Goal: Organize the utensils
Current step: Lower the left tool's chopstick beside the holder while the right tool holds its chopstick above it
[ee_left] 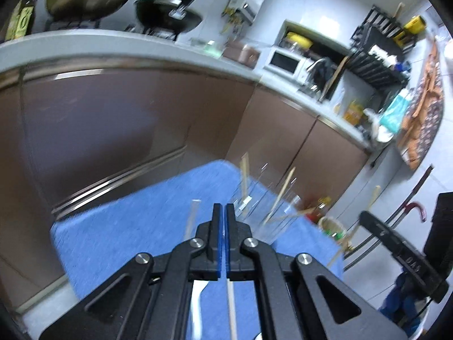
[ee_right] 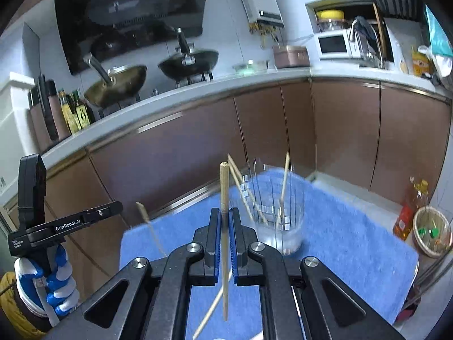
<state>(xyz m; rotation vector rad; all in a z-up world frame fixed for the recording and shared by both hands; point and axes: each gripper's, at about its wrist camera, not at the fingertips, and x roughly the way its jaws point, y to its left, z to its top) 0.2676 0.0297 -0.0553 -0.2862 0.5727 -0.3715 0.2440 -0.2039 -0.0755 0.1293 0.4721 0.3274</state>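
Kitchen with brown cabinets (ee_right: 198, 153), blue mat (ee_right: 348, 226) on the tabletop in front.

Far along the counter, two woks (ee_right: 188, 62) on the stove and a white microwave (ee_right: 332, 44) to the right. On the mat, clear glass holder (ee_right: 286, 223) with several chopsticks leaning inside. Right claw (ee_right: 225, 221) pinching one upright wooden chopstick (ee_right: 224, 187), just left of the holder. Left claw (ee_left: 222, 215) pressed together on a thin chopstick (ee_left: 231, 306), gripped by a gloved hand (ee_right: 53, 280) at near left.
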